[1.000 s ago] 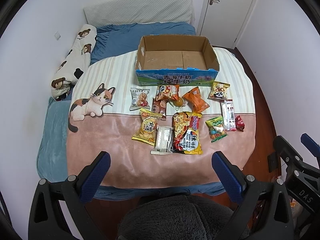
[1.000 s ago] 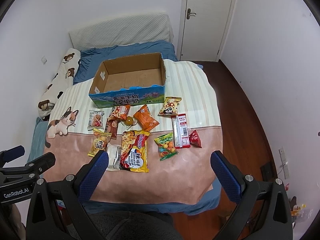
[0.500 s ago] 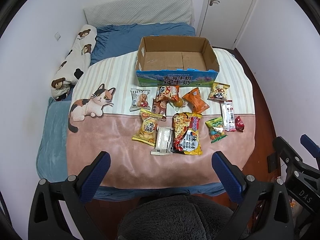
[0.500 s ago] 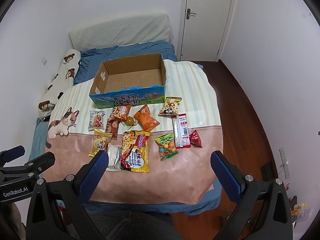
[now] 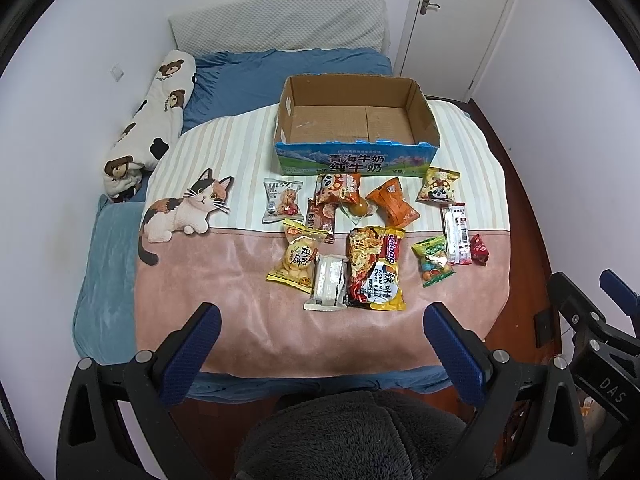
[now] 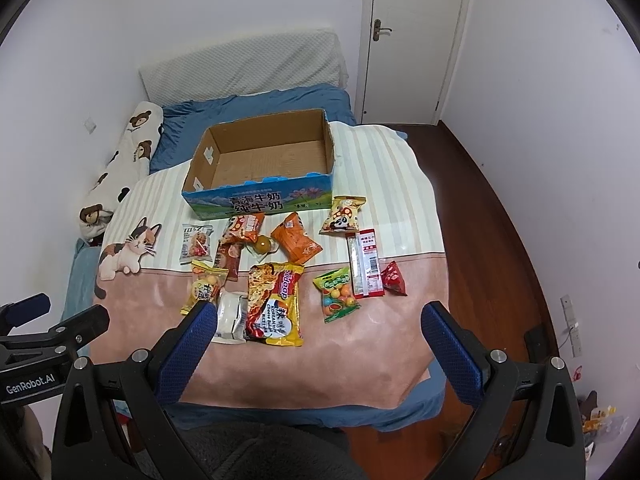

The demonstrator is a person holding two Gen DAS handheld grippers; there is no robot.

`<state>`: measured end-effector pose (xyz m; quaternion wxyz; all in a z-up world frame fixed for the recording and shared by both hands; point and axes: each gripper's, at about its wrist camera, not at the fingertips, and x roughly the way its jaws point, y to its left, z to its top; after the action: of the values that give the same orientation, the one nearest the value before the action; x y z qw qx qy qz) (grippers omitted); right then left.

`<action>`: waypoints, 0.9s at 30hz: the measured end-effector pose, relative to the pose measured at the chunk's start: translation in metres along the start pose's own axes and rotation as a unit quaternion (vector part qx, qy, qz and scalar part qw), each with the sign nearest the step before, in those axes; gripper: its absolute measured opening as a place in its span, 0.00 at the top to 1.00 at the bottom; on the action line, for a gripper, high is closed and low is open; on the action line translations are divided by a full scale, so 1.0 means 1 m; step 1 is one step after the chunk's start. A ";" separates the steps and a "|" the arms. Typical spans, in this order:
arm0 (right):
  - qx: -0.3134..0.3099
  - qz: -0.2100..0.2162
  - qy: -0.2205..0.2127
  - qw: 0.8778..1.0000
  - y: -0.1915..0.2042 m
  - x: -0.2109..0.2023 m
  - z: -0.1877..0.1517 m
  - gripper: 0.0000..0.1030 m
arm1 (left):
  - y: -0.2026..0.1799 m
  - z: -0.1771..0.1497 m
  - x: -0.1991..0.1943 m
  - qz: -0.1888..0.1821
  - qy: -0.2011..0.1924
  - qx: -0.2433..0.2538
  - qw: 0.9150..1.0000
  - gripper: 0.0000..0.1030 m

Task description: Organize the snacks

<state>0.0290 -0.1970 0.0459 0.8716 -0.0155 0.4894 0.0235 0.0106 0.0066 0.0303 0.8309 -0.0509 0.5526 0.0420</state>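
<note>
Several snack packets lie on a pink and striped blanket (image 5: 248,320) spread over the bed. Among them are a big noodle pack (image 5: 375,268) (image 6: 275,306), a white packet (image 5: 329,287), an orange bag (image 5: 392,202) (image 6: 296,237) and a green candy bag (image 5: 433,255) (image 6: 338,294). Behind them stands an empty cardboard box (image 5: 356,154) (image 6: 260,202) with a blue front. My left gripper (image 5: 320,320) hangs open above the blanket's near edge with nothing between its fingers. Held wide, my right gripper (image 6: 320,318) is open too, and its left finger (image 6: 188,344) overlaps the white packet (image 6: 232,316) in view.
A bear-print pillow (image 5: 156,116) lies along the left wall and a white headboard cushion (image 5: 280,24) stands at the back. A shut door (image 6: 412,36) is at the far right. Dark wood floor (image 6: 500,216) runs along the bed's right side. A dark fleece garment (image 5: 360,436) fills the bottom.
Both grippers have eased slightly forward toward the snacks. The snacks and the box have not moved, and both grippers stay open.
</note>
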 end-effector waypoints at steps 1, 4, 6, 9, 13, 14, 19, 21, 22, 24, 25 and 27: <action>0.000 0.002 -0.001 1.000 0.001 -0.001 -0.001 0.00 | 0.000 0.000 0.000 0.000 0.000 -0.001 1.000 0.00; 0.002 0.004 0.002 1.000 0.001 0.002 -0.002 0.00 | 0.001 0.002 0.002 0.004 -0.005 -0.003 1.000 0.00; 0.009 0.012 0.012 1.000 0.001 0.014 -0.004 0.00 | 0.008 0.000 0.009 0.012 -0.011 -0.009 1.000 0.00; 0.020 0.025 0.034 0.999 0.005 0.048 -0.008 0.00 | 0.017 0.004 0.034 0.043 -0.021 -0.021 0.999 0.00; 0.028 0.030 0.069 0.997 0.020 0.121 -0.017 0.00 | 0.037 0.007 0.095 0.073 0.011 -0.042 0.996 0.00; 0.028 0.031 0.080 0.996 0.024 0.140 -0.020 0.00 | 0.042 0.006 0.111 0.072 0.026 -0.048 0.996 0.00; 0.035 0.035 0.145 0.988 0.042 0.248 -0.038 0.00 | 0.062 -0.002 0.190 0.076 0.087 -0.063 0.991 0.00; 0.040 0.036 0.165 0.985 0.047 0.284 -0.045 0.00 | 0.064 -0.009 0.217 0.075 0.104 -0.062 0.990 0.00; 0.042 0.035 0.175 0.983 0.049 0.300 -0.049 0.00 | 0.063 -0.012 0.231 0.070 0.117 -0.057 0.989 0.00; 0.048 0.041 0.190 0.980 0.055 0.330 -0.053 0.00 | 0.063 -0.017 0.256 0.068 0.131 -0.050 0.988 0.00; 0.049 0.039 0.194 0.979 0.058 0.343 -0.055 0.00 | 0.065 -0.018 0.265 0.070 0.137 -0.048 0.987 0.00; 0.045 0.030 0.212 0.976 0.065 0.367 -0.059 0.00 | 0.069 -0.019 0.281 0.067 0.147 -0.050 0.986 0.00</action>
<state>0.1657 -0.1260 -0.2983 0.7468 0.0340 0.6637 0.0237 0.0930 0.0762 -0.2393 0.7322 -0.0608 0.6682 0.1171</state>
